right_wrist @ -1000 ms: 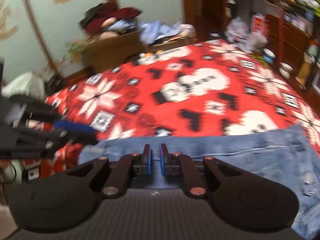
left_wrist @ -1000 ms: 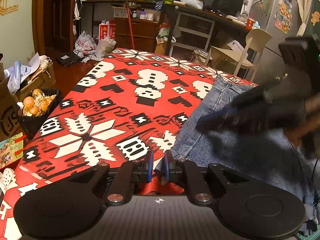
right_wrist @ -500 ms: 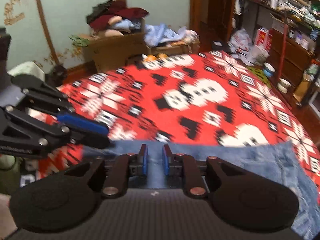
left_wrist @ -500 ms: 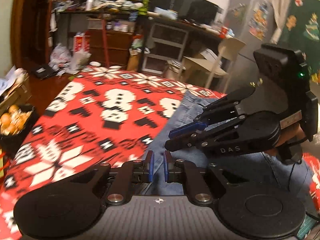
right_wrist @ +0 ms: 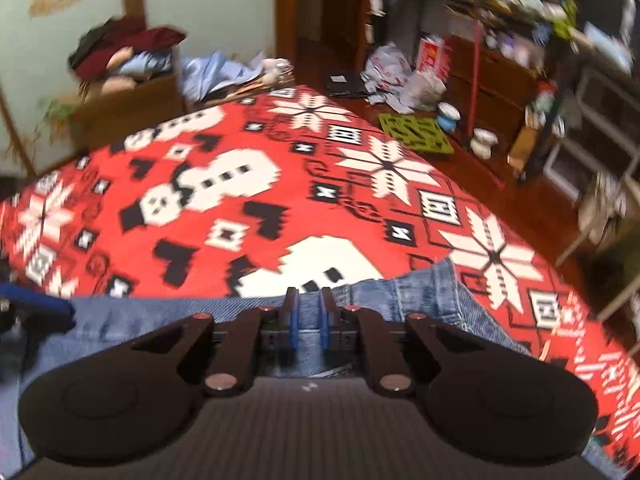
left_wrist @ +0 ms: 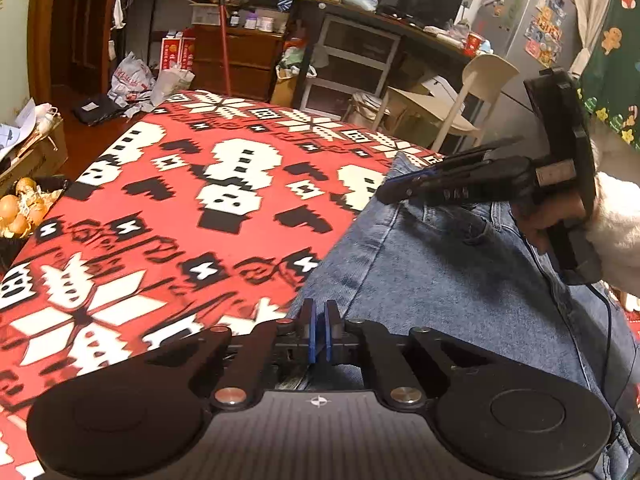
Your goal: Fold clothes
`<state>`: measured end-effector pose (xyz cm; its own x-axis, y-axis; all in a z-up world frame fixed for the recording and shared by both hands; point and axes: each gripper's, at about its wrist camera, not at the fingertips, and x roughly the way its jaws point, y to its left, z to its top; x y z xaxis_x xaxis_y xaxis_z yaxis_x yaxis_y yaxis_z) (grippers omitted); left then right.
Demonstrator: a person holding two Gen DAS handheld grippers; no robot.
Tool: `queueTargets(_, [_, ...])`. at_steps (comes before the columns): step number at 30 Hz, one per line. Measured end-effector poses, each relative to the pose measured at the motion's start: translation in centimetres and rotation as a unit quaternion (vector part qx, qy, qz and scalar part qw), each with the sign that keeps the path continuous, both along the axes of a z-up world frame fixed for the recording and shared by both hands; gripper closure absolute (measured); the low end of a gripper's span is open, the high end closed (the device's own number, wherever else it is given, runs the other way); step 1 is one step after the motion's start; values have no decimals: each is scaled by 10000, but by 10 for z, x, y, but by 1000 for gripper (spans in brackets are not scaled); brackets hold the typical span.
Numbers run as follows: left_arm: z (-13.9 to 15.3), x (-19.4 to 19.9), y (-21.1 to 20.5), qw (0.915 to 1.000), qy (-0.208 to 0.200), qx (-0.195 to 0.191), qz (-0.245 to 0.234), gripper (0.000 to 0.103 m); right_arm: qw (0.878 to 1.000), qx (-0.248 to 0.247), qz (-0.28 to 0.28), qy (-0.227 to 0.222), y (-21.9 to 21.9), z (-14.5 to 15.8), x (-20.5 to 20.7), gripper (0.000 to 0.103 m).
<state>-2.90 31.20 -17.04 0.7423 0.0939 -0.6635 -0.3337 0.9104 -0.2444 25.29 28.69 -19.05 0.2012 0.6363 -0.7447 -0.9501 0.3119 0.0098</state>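
Blue jeans (left_wrist: pixel 440 280) lie flat on the right part of a red, white and black patterned cloth (left_wrist: pixel 180 220). My left gripper (left_wrist: pixel 319 332) is at their near left corner, jaws closing, the blue pads almost together with the denim edge pinched between them. My right gripper (left_wrist: pixel 386 196), held by a hand in a white fluffy sleeve (left_wrist: pixel 616 216), reaches to the jeans' far edge. In the right wrist view the right gripper (right_wrist: pixel 309 322) is closing. A narrow gap remains, and the jeans (right_wrist: pixel 420 300) show through it. One blue finger of the left gripper (right_wrist: pixel 36 308) shows at the left edge.
A dark basket of onions (left_wrist: pixel 16 208) sits left of the table. A pale chair (left_wrist: pixel 480 80), a fridge (left_wrist: pixel 532 28) and cluttered shelves stand behind. A green mat (right_wrist: pixel 416 134) and bowls lie on the floor. A box piled with clothes (right_wrist: pixel 124 68) stands by the wall.
The right gripper has swung right along the jeans' far edge and its pads have come closer. The left gripper's pads have narrowed onto the denim corner, and it has shifted slightly.
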Motion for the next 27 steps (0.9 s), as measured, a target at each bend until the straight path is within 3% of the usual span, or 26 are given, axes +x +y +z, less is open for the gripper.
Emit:
queueTargets(5, [0, -9, -3, 9999, -1, 101, 8, 97, 9989, 205, 247, 350, -4, 4, -19, 92])
queueTargets(7, [-1, -11, -3, 10000, -13, 69, 37, 97, 9973, 90, 630, 370, 0, 2, -39, 91])
queueTargets(10, [-1, -13, -1, 10000, -24, 15, 67, 97, 9969, 30, 766, 200, 5, -1, -50, 91])
queueTargets(16, [-1, -17, 0, 10000, -31, -3, 68, 97, 9999, 5, -28, -97, 3, -1, -15, 91])
queueTargets(18, [-1, -17, 0, 10000, -21, 5, 45, 97, 9997, 114, -185, -53, -1, 3, -1, 95])
queueTargets(21, [-2, -18, 2, 10000, -30, -26, 46, 97, 9976, 466, -515, 86, -17, 14, 19, 92])
queueTargets(27, [-3, -18, 1, 10000, -47, -29, 74, 97, 9976, 238, -540, 367, -32, -3, 40, 94])
